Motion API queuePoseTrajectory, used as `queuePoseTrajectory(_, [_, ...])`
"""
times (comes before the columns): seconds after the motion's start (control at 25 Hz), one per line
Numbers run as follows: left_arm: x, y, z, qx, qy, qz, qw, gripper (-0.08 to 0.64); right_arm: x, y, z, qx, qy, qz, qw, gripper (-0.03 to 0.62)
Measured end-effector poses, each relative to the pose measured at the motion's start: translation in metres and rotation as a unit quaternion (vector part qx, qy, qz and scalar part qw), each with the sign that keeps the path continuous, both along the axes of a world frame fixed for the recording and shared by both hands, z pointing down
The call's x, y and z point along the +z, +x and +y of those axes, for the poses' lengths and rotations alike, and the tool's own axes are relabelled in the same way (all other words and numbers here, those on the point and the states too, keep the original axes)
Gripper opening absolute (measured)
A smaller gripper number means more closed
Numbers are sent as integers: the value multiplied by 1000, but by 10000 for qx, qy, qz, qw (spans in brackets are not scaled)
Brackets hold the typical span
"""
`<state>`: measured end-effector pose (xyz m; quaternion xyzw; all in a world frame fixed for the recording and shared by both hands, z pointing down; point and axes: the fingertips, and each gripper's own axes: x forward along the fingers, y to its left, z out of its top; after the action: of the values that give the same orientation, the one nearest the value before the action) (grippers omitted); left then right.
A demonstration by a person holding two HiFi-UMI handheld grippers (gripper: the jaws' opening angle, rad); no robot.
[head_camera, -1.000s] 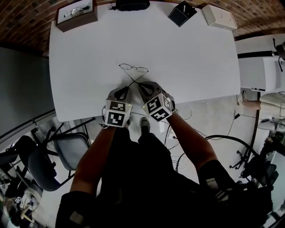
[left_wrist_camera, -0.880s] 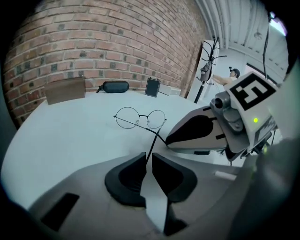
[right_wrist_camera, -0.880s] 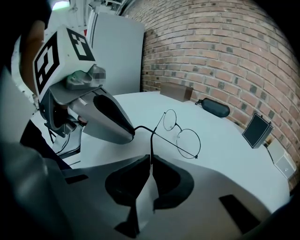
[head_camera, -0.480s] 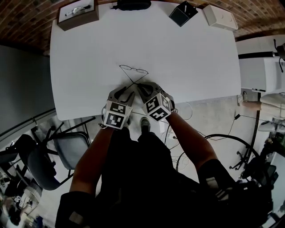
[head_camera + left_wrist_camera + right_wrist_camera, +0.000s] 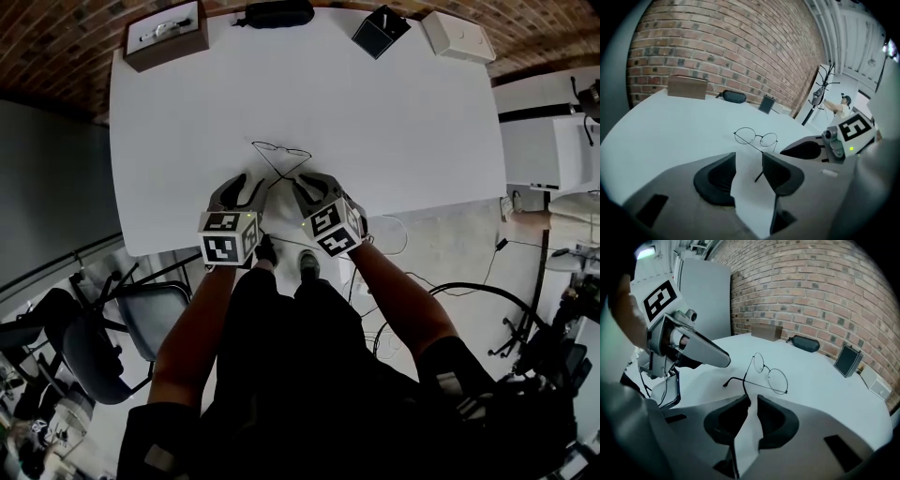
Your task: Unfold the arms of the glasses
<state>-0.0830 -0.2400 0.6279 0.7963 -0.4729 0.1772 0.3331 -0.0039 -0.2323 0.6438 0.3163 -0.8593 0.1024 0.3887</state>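
Thin wire-rimmed round glasses (image 5: 281, 150) lie on the white table (image 5: 394, 122) with their two arms crossed toward me. My right gripper (image 5: 298, 184) is shut on the tip of one arm; in the right gripper view that arm (image 5: 746, 380) runs down into the narrow gap of my right gripper (image 5: 753, 399). My left gripper (image 5: 248, 183) is to the left, its jaws opening. In the left gripper view the other arm's tip (image 5: 759, 176) lies loose between the pads of my left gripper (image 5: 749, 161), close to the right pad (image 5: 776, 171), not pressed.
Along the table's far edge stand a brown box (image 5: 164, 33), a black glasses case (image 5: 274, 13), a small black stand (image 5: 382, 28) and a white box (image 5: 459, 36). The near table edge runs just under both grippers. A chair (image 5: 141, 314) sits below left.
My left gripper has opened, let go of the arm tip and drawn back to the left. The right gripper stays shut where it was. The glasses have barely shifted.
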Motion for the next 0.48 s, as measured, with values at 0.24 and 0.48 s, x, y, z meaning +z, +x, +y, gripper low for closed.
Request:
queuePoseTrajectory(0.24, [-7,7,-28,-46,70,-169,9998,169,-22,2,-16,1365,-332,-651,9879,54])
queuePoseTrajectory(0.48, [-7,14,-48,-236,-118,-51,9996,173,-25,11,-32,2384,-671,-974,9639,96])
